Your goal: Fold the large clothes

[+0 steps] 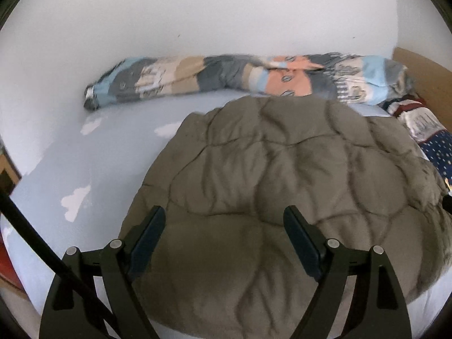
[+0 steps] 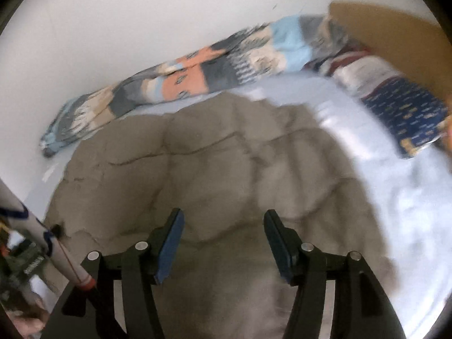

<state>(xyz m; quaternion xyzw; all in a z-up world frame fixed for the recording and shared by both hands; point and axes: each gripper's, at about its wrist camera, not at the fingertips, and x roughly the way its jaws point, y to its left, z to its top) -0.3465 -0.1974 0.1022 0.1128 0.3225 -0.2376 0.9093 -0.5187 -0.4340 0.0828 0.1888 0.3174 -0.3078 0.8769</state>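
A large grey-brown quilted garment (image 1: 282, 175) lies spread on a bed with a pale blue sheet (image 1: 93, 152); it also shows in the right wrist view (image 2: 203, 169). My left gripper (image 1: 226, 214) is open and empty, its fingers above the near part of the garment. My right gripper (image 2: 223, 217) is open and empty, also above the garment's near part. The right wrist view is blurred.
A rolled patchwork blanket (image 1: 240, 76) lies along the white wall (image 1: 197, 14) at the far side of the bed. A navy patterned pillow (image 2: 406, 113) and a wooden headboard (image 2: 395, 31) are at the right. The sheet (image 2: 395, 203) lies bare to the right of the garment.
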